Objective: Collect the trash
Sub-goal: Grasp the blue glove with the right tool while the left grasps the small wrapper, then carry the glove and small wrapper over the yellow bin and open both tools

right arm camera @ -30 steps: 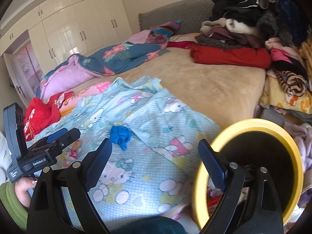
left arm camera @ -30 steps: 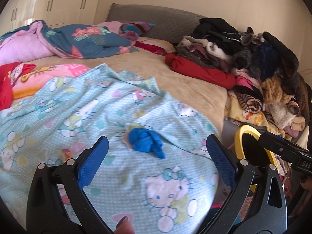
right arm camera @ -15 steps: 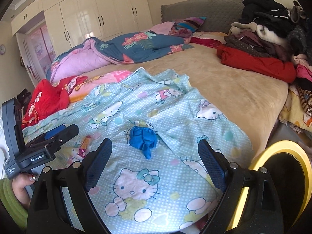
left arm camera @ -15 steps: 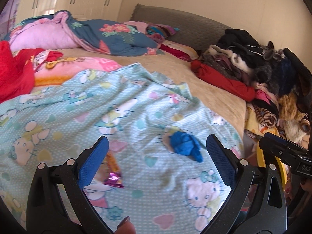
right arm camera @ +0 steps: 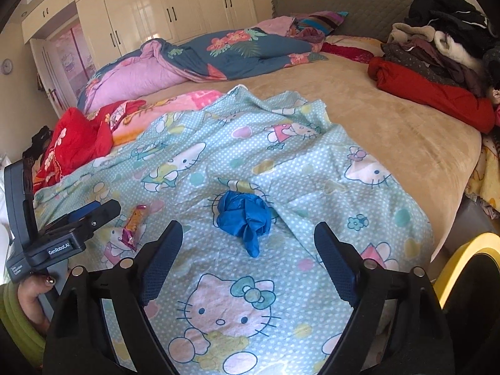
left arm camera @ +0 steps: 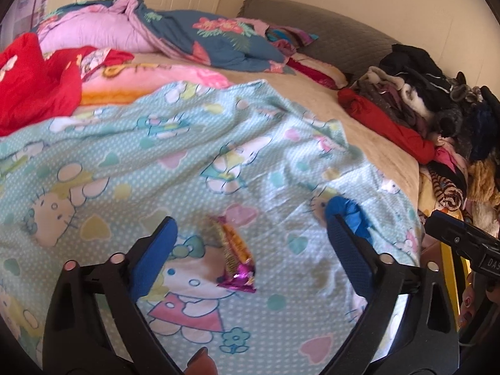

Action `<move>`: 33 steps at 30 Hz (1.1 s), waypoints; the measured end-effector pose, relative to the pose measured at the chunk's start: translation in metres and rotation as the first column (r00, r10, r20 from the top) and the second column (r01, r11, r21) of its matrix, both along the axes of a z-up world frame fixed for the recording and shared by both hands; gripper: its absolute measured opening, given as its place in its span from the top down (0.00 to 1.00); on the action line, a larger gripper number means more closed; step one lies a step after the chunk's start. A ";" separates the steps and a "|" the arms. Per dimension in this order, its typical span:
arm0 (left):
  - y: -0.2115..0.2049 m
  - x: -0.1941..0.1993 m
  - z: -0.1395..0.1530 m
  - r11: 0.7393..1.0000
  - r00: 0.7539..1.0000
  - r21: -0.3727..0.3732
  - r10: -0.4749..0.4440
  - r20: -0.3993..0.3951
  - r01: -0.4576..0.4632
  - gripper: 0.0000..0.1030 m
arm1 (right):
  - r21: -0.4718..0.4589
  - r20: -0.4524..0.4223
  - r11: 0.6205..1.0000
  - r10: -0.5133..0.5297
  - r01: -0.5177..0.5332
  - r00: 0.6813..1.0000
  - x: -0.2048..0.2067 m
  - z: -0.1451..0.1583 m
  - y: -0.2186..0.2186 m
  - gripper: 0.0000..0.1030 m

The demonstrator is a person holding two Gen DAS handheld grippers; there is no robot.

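Note:
An orange and purple candy wrapper lies on the light blue cartoon-cat sheet, between the fingers of my open, empty left gripper. It also shows in the right wrist view. A crumpled blue glove lies on the sheet just ahead of my open, empty right gripper. The glove shows behind the left gripper's right finger. A yellow-rimmed black bin stands beside the bed at the lower right.
A pile of clothes covers the bed's right side. A blue and pink quilt and a red garment lie at the left. White wardrobes stand behind. The left gripper's body is at the right view's left.
My left gripper swung left, bringing the candy wrapper between its fingers and the glove to its right. My right gripper swung left, centring the glove and moving the bin to the frame edge.

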State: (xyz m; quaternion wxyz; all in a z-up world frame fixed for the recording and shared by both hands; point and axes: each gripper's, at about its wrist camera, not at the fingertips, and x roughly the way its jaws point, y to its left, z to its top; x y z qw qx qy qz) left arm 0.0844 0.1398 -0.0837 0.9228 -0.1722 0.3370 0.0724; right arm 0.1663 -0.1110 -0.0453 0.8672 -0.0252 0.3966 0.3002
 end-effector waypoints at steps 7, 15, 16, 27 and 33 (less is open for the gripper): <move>0.006 0.000 -0.012 1.000 1.000 -0.026 0.011 -0.027 -0.011 0.23 | -0.025 -0.039 0.999 0.027 -0.028 0.999 0.004 -0.018 0.014 0.23; 0.007 0.003 -0.020 0.999 0.999 -0.040 0.009 -0.050 -0.011 0.30 | -0.050 -0.068 0.997 0.051 -0.054 0.996 0.011 -0.033 0.030 0.28; 0.007 0.003 -0.021 0.999 0.999 -0.040 0.008 -0.053 -0.011 0.31 | -0.054 -0.071 0.997 0.054 -0.058 0.996 0.012 -0.034 0.031 0.29; 0.007 0.006 -0.033 0.999 0.996 -0.051 -0.002 -0.094 -0.003 0.51 | -0.110 -0.146 0.992 0.048 -0.065 0.988 0.033 -0.066 0.043 0.65; 0.006 0.007 -0.040 0.998 0.993 -0.062 -0.015 -0.118 0.007 0.65 | -0.119 -0.167 0.991 0.037 -0.057 0.985 0.039 -0.077 0.039 0.92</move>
